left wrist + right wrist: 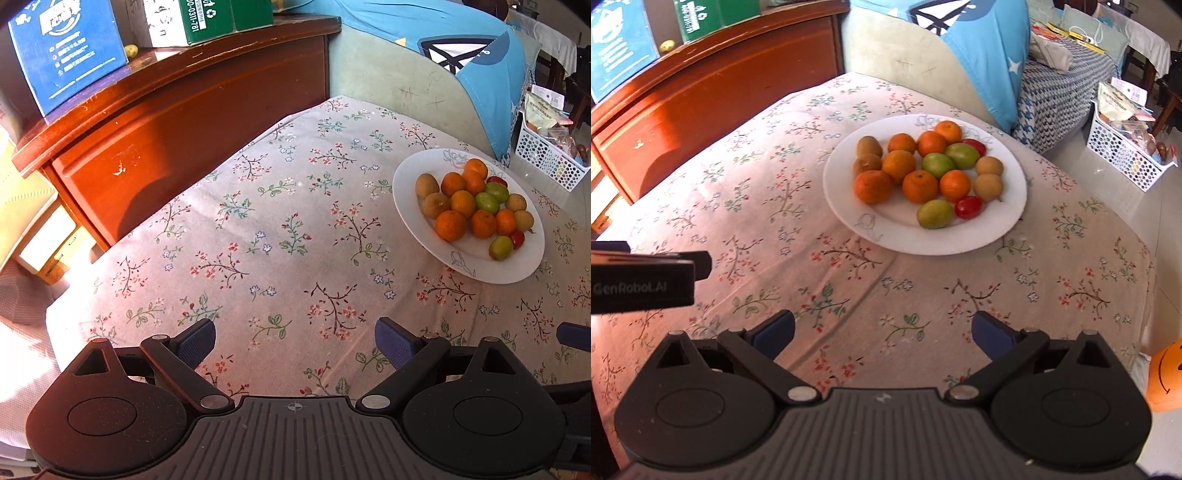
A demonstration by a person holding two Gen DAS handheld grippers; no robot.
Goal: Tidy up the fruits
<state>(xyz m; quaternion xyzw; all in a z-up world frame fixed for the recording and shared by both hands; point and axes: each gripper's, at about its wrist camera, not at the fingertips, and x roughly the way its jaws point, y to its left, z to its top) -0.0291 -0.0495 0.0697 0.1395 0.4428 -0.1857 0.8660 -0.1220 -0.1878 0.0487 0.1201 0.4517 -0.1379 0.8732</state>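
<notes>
A white plate rests on the flowered tablecloth. On it lie several oranges, brown kiwis, green fruits and small red tomatoes. My left gripper hovers open over bare cloth, left of and nearer than the plate. Its body also shows at the left edge of the right wrist view. My right gripper is open too, with nothing between its fingers, in front of the plate.
A red-brown wooden cabinet borders the table's far left, with a blue box and a green-white box on top. A sofa with a blue cloth stands behind. A white perforated basket sits on the floor at right.
</notes>
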